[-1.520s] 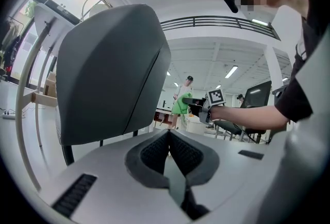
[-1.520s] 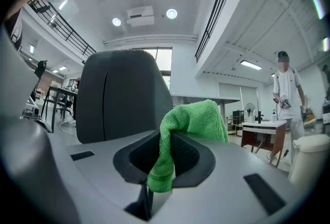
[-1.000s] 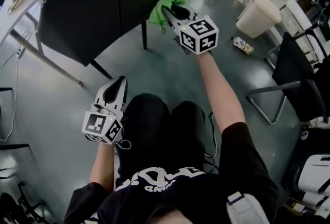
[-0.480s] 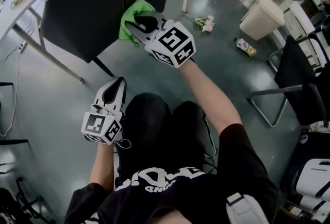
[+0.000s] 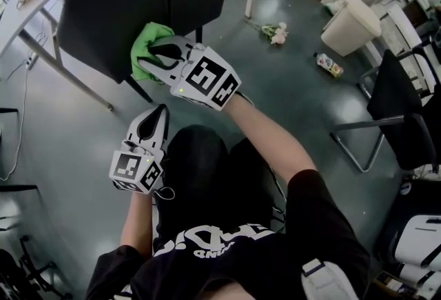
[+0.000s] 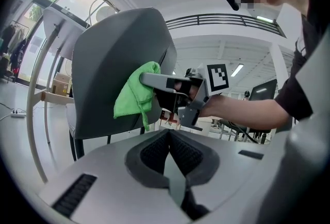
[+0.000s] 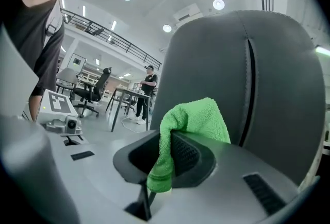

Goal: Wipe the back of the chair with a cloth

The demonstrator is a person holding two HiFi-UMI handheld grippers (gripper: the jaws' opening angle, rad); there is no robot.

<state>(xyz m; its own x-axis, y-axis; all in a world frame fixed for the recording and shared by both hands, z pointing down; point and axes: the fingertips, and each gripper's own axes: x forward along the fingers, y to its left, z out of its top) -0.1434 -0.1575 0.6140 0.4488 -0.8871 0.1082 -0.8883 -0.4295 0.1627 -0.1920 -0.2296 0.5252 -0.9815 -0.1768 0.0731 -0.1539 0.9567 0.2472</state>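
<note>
At the left, the left gripper (image 5: 157, 118) hangs low by the person's thigh, its jaws closed together with nothing between them and well clear of the work. Ahead of it stands the chair back (image 5: 117, 2), a dark padded panel, and pressed against its lower middle part is the green cloth (image 5: 147, 44). The right gripper (image 5: 153, 63) has its jaws clamped on a fold of that cloth, the rest bunching over the jaw tips and touching the panel. The wiping looks to be well under way rather than finished: the cloth is in contact and is being worked across the surface, though the pictures show no mark of which parts are already clean, and the left stretch of the panel seems to be what remains. Against a second ago, the cloth and right gripper have travelled from the panel's right edge leftward and downward, passing its upper middle half a second back; the left gripper has not stirred
</note>
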